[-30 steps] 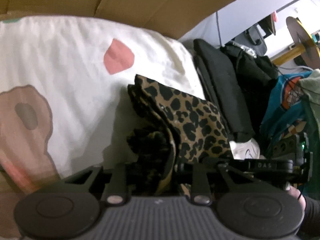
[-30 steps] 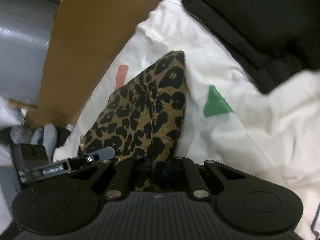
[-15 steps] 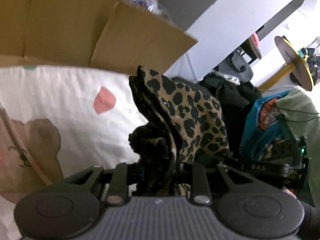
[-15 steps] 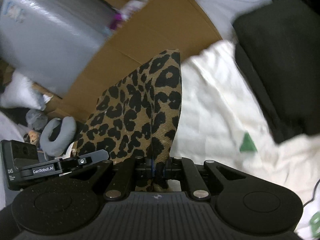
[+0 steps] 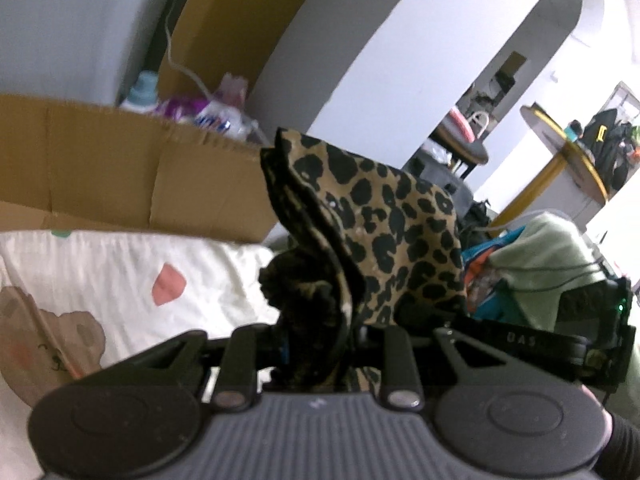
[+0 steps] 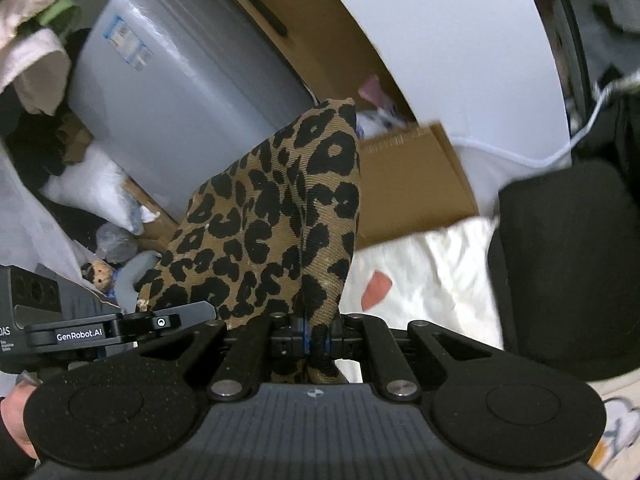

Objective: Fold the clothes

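Observation:
A leopard-print garment (image 5: 384, 236) is held up in the air above the cream printed bedsheet (image 5: 120, 280). My left gripper (image 5: 316, 344) is shut on a thick bunched fold of it, and the cloth rises in a peak in front of the camera. My right gripper (image 6: 316, 340) is shut on another edge of the leopard-print garment (image 6: 272, 224), which stands up as a flat pointed flap. The right gripper's body shows at the right edge of the left wrist view, and the left gripper's body at the left edge of the right wrist view.
A brown cardboard box (image 5: 120, 176) with bottles stands behind the bed. A pile of clothes (image 5: 536, 256) in green, teal and black lies at right. A folded black garment (image 6: 568, 264) rests on the sheet (image 6: 424, 276). A grey appliance (image 6: 180, 92) stands behind.
Both grippers have risen well above the bed with the leopard-print garment still gripped. The sheet has dropped low in both views, and the box, wall and room behind have come into sight.

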`<move>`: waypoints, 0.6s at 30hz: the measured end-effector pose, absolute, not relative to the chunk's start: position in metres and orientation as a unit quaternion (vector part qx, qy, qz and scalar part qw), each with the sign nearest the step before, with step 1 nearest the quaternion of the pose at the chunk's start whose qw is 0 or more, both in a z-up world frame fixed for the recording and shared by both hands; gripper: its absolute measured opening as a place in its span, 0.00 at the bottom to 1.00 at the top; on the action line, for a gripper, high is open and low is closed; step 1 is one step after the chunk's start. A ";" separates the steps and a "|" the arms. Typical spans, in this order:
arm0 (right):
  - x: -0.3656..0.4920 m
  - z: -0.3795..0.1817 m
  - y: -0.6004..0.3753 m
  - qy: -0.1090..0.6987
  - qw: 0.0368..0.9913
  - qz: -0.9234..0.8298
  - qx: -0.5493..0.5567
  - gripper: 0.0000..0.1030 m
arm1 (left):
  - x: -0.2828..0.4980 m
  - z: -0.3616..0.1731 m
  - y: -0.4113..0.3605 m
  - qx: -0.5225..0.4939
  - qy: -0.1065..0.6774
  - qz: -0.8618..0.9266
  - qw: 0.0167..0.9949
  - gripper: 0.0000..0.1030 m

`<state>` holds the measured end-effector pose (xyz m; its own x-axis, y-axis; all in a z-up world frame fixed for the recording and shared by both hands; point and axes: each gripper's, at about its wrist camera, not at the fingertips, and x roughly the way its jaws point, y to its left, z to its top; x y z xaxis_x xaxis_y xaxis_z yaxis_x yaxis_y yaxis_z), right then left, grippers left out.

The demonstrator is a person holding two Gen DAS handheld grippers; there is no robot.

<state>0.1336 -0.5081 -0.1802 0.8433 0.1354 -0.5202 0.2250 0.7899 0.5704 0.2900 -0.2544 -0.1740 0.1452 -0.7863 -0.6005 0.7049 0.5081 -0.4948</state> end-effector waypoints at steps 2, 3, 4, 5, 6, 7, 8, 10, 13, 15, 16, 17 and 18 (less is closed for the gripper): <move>0.123 -0.159 -0.510 0.274 0.909 -0.023 0.312 0.05 | 0.276 -0.158 -0.255 -0.058 0.423 -0.488 0.761 0.25; 0.117 -0.148 -0.510 0.273 0.912 -0.022 0.306 0.05 | 0.268 -0.152 -0.254 -0.063 0.421 -0.485 0.764 0.25; 0.111 -0.138 -0.511 0.271 0.914 -0.021 0.300 0.05 | 0.261 -0.147 -0.253 -0.065 0.420 -0.483 0.766 0.25; 0.105 -0.129 -0.511 0.270 0.916 -0.020 0.294 0.05 | 0.254 -0.141 -0.253 -0.066 0.418 -0.481 0.768 0.25; 0.099 -0.121 -0.510 0.270 0.919 -0.020 0.288 0.05 | 0.248 -0.134 -0.252 -0.067 0.417 -0.479 0.770 0.25; 0.093 -0.114 -0.509 0.268 0.921 -0.018 0.282 0.05 | 0.243 -0.127 -0.252 -0.068 0.415 -0.478 0.771 0.26; 0.087 -0.107 -0.507 0.266 0.923 -0.018 0.277 0.05 | 0.237 -0.121 -0.252 -0.070 0.413 -0.476 0.773 0.26; 0.075 -0.093 -0.505 0.263 0.927 -0.016 0.268 0.05 | 0.225 -0.109 -0.252 -0.070 0.409 -0.475 0.776 0.26; 0.057 -0.076 -0.503 0.259 0.930 -0.018 0.260 0.05 | 0.208 -0.095 -0.253 -0.068 0.403 -0.474 0.780 0.26; 0.045 -0.065 -0.502 0.257 0.932 -0.020 0.254 0.05 | 0.197 -0.086 -0.253 -0.071 0.398 -0.474 0.782 0.26; 0.039 -0.060 -0.502 0.255 0.933 -0.020 0.251 0.05 | 0.192 -0.083 -0.253 -0.073 0.396 -0.474 0.784 0.26; 0.034 -0.055 -0.501 0.254 0.935 -0.021 0.248 0.05 | 0.187 -0.080 -0.253 -0.074 0.393 -0.474 0.785 0.26; 0.029 -0.050 -0.501 0.252 0.936 -0.022 0.245 0.05 | 0.183 -0.077 -0.255 -0.075 0.391 -0.474 0.786 0.26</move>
<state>0.0288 -0.5014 -0.0498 0.8717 0.0830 -0.4830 0.1646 0.8787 0.4481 0.1828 -0.2545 -0.0768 0.2465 -0.8026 -0.5432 0.6861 0.5403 -0.4871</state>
